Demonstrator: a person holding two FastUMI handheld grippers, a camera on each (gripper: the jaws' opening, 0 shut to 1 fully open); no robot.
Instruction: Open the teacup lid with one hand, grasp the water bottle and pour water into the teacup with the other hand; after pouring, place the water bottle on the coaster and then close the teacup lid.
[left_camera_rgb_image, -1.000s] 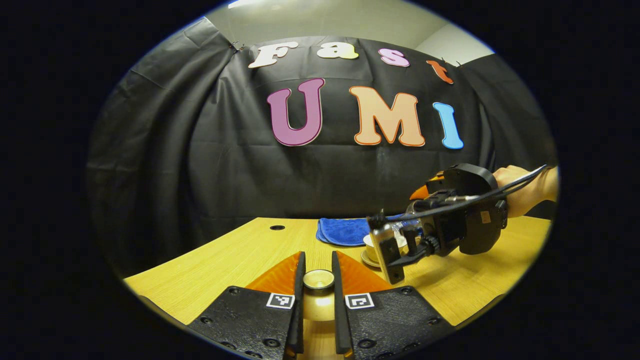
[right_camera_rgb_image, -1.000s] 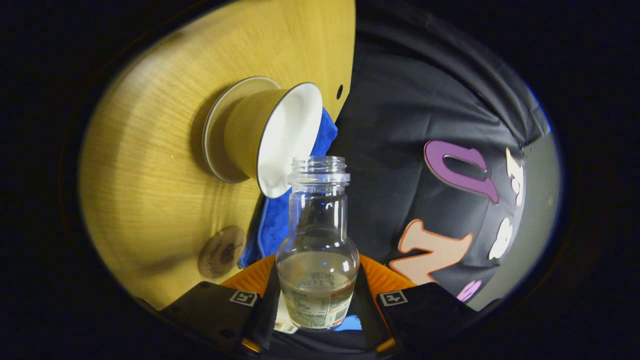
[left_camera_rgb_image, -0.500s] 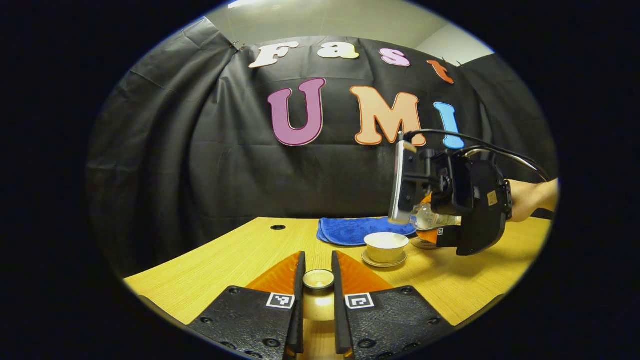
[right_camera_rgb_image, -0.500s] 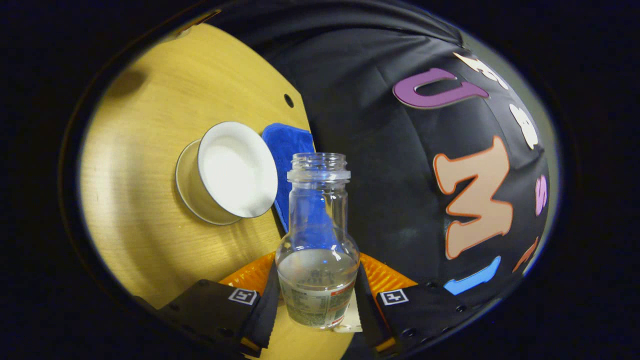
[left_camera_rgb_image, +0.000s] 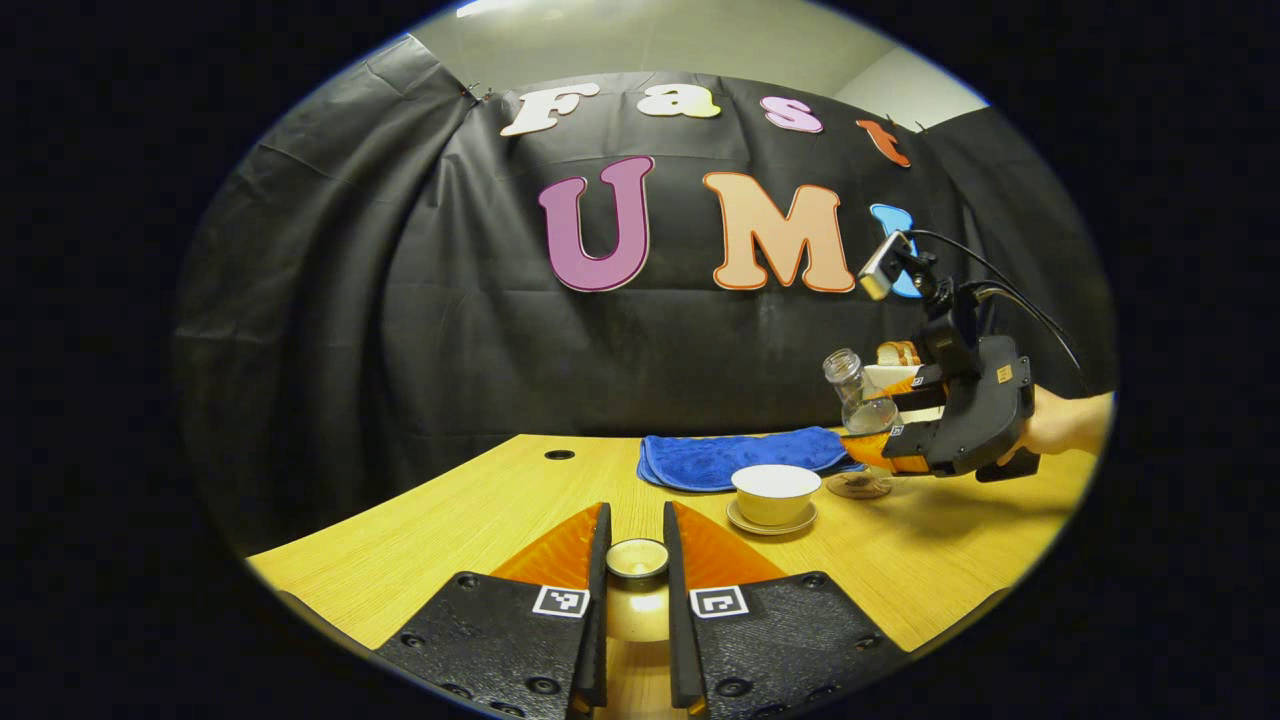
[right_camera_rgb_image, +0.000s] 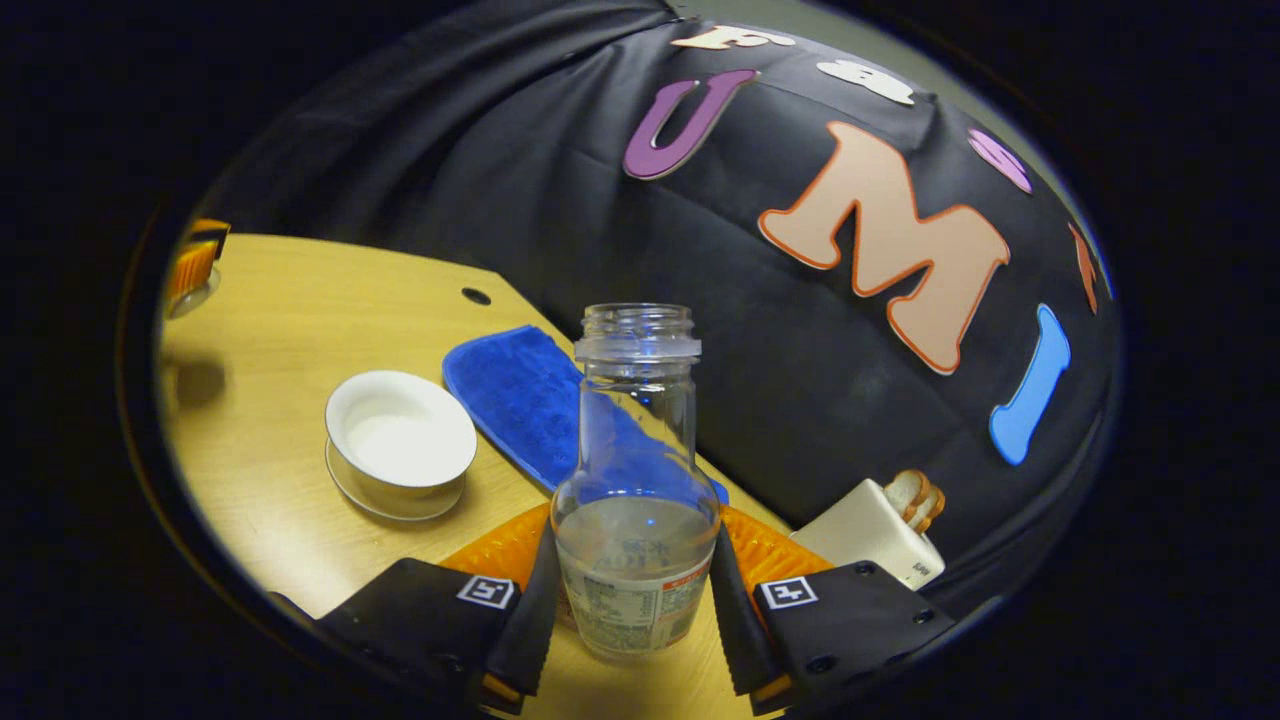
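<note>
Setting the bottle down on the coaster looks like the step in hand; notes view by view.

Left gripper view: left claw (left_camera_rgb_image: 636, 560) is clamped on the teacup lid (left_camera_rgb_image: 637, 558), both fingers against its rim, held low over the counter (left_camera_rgb_image: 450, 530). The open teacup (left_camera_rgb_image: 775, 493) sits on its saucer (left_camera_rgb_image: 770, 522), just in front of the blue cloth (left_camera_rgb_image: 740, 456). Right claw (left_camera_rgb_image: 880, 425), with the hand (left_camera_rgb_image: 1050, 428) behind it, holds the water bottle (left_camera_rgb_image: 858, 395) near upright with the neck tipped slightly left, above the coaster (left_camera_rgb_image: 858, 486), which lies just right of the saucer. Bottle base looks clear of the coaster, but the claw hides the gap, so I can't be sure.

Right gripper view: right claw (right_camera_rgb_image: 633, 600) is closed on the lower body of the water bottle (right_camera_rgb_image: 636, 480), fingers on both sides. Cap off, some water in the bottom. Teacup (right_camera_rgb_image: 400, 435) is down to the left, interior white; water level not readable. A toaster with bread (right_camera_rgb_image: 880, 530) stands at right by the wall.

How to do it well:
- Level the bottle fully before descending.
- Come straight down and centre the base on the coaster.
- Keep off the saucer.
- Release only once the base is flat.
- Hold the lid steady until the bottle is parked, then carry it over the cup.
</note>
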